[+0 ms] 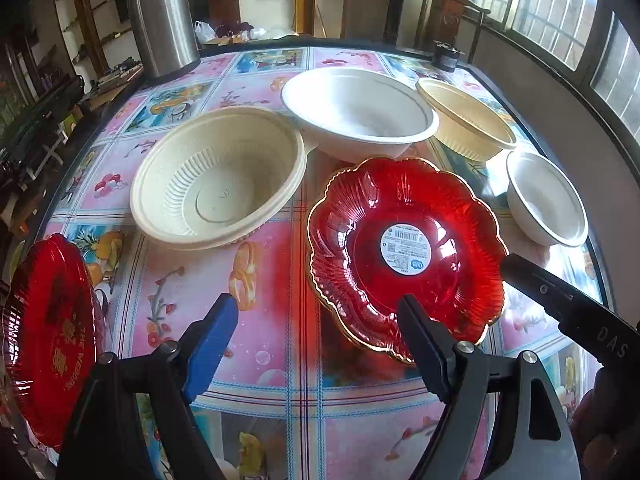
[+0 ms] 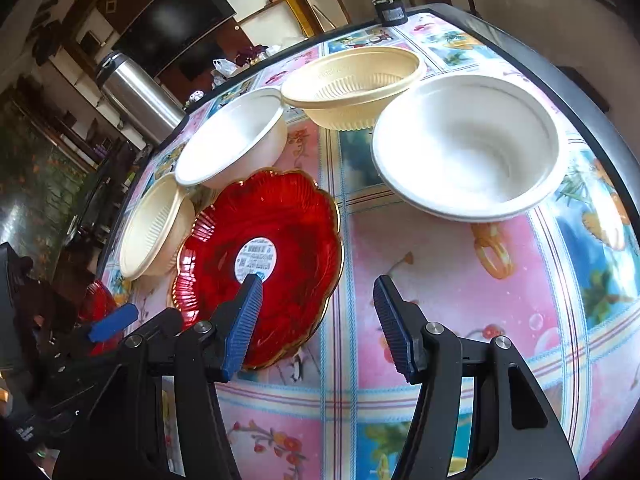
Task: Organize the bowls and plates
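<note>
A red scalloped plate (image 1: 404, 252) with a gold rim and a round white label lies on the table; it also shows in the right wrist view (image 2: 276, 256). Around it stand a ribbed cream bowl (image 1: 218, 176), a large white bowl (image 1: 358, 114), a second cream bowl (image 1: 466, 120) and a small white bowl (image 1: 546, 198). A second red plate (image 1: 48, 336) lies at the left edge. My left gripper (image 1: 316, 312) is open above the table, its right finger over the scalloped plate's near rim. My right gripper (image 2: 318, 284) is open just right of that plate.
A steel thermos (image 1: 162, 16) stands at the table's far left corner and a small dark jar (image 1: 448, 54) at the far right. The table (image 1: 280, 360) has a flowered cover and a dark raised edge. A wooden chair (image 1: 452, 16) stands behind it.
</note>
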`<state>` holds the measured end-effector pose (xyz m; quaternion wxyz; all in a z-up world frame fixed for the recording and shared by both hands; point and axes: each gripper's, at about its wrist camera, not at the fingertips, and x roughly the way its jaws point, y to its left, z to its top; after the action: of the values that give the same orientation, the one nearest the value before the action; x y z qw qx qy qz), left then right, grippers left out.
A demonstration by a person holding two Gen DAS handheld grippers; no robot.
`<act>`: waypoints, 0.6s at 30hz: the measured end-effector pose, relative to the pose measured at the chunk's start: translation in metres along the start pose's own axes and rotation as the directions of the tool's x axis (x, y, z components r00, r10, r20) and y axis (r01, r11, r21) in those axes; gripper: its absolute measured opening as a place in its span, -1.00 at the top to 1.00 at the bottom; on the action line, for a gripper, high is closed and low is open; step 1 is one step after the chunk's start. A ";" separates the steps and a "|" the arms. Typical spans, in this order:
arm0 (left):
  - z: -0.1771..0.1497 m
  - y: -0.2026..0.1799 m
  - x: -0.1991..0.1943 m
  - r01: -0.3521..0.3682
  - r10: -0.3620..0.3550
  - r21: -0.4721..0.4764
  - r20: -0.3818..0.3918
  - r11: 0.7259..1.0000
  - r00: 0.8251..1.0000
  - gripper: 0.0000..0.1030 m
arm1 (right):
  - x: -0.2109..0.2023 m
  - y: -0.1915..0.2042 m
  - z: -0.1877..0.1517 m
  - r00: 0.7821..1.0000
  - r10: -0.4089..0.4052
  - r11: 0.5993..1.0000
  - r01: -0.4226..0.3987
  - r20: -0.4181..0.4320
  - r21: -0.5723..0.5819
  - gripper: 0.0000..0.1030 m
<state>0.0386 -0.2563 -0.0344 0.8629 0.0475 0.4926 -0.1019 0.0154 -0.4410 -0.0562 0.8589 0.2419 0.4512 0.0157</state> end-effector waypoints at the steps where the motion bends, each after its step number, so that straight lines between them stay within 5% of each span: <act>1: 0.001 -0.001 0.002 -0.003 0.003 -0.001 -0.002 1.000 1.000 -0.59 | 0.001 -0.001 0.001 1.000 0.003 1.000 -0.003 0.001 -0.002 -0.13; 11: 0.008 -0.011 0.019 -0.001 0.001 -0.003 -0.032 1.000 0.999 -0.59 | 0.018 -0.001 0.010 1.000 0.006 1.000 -0.007 -0.019 -0.030 -0.11; 18: 0.012 -0.021 0.028 -0.001 0.001 0.006 -0.039 1.000 0.999 -0.59 | 0.029 -0.004 0.013 0.999 0.024 0.999 -0.025 -0.032 -0.038 0.34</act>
<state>0.0581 -0.2824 -0.0523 0.8530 0.0522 0.5092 -0.1017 0.0420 -0.4428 -0.0740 0.8558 0.2308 0.4613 0.0386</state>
